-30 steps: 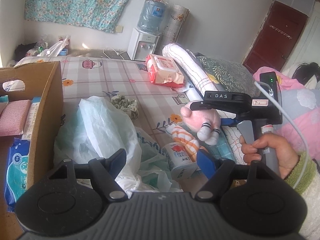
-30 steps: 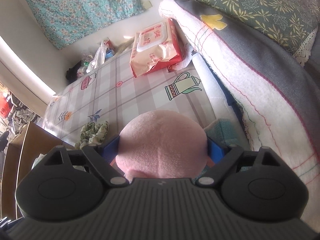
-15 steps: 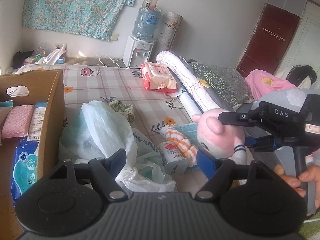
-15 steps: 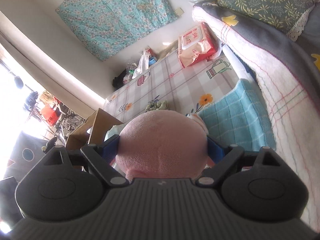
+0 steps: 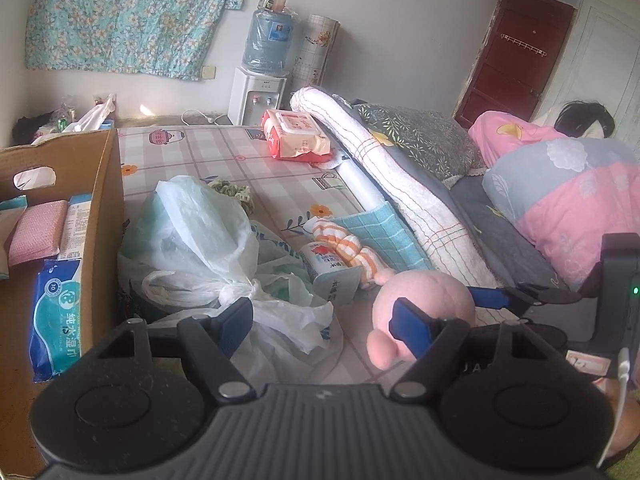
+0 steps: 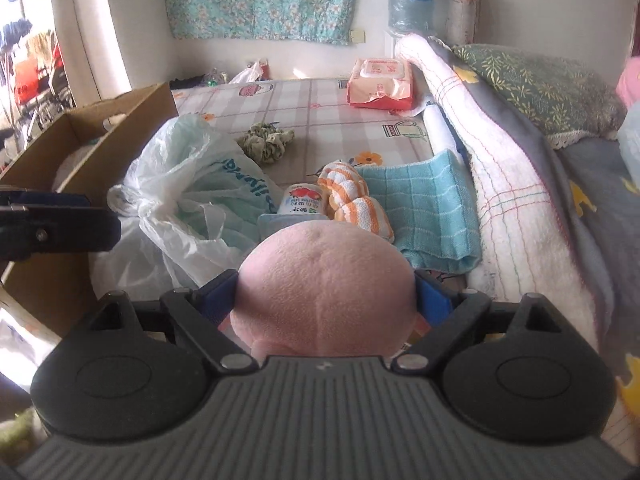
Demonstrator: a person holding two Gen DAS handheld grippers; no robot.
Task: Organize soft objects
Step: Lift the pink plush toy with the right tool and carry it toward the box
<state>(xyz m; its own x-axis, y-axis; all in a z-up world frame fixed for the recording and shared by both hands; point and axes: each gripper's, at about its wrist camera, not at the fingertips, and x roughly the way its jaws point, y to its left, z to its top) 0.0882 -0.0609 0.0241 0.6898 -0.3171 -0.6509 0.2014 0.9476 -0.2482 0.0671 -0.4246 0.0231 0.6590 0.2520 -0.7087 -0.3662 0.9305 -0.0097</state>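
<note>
Right tongs [image 6: 326, 300] clenched on pink plush toy [image 6: 324, 284], held above the bed [image 6: 312, 116] w/ the cardboard box [image 6: 80, 136] at 10 o'clock. Left tongs [image 5: 324, 320] spread wide, nothing btwn them; plush at their 3 o'clock, white plastic bag [image 5: 200, 232] at 11, orange-striped cloth [image 5: 344, 246] at 12.

Cardboard box [image 5: 102, 216] at far left on the bed [image 5: 280, 196], wipes pack [image 5: 56, 316] and folded cloth [image 5: 38, 232] inside. Just right of the box, plastic bags [image 5: 200, 240]; behind them, a scrunchie [image 6: 266, 142]. Right of the bags, a small bottle [image 6: 300, 200], striped cloth [image 6: 352, 200] and checked towel [image 6: 428, 208], side by side. Nearest, plush toy [image 6: 324, 288] between the right gripper [image 6: 326, 304] fingers. Rolled blanket [image 6: 500, 184] along the right, pillow [image 6: 536, 88] beyond. Tissue pack [image 6: 380, 84] far, by the blanket's end.
</note>
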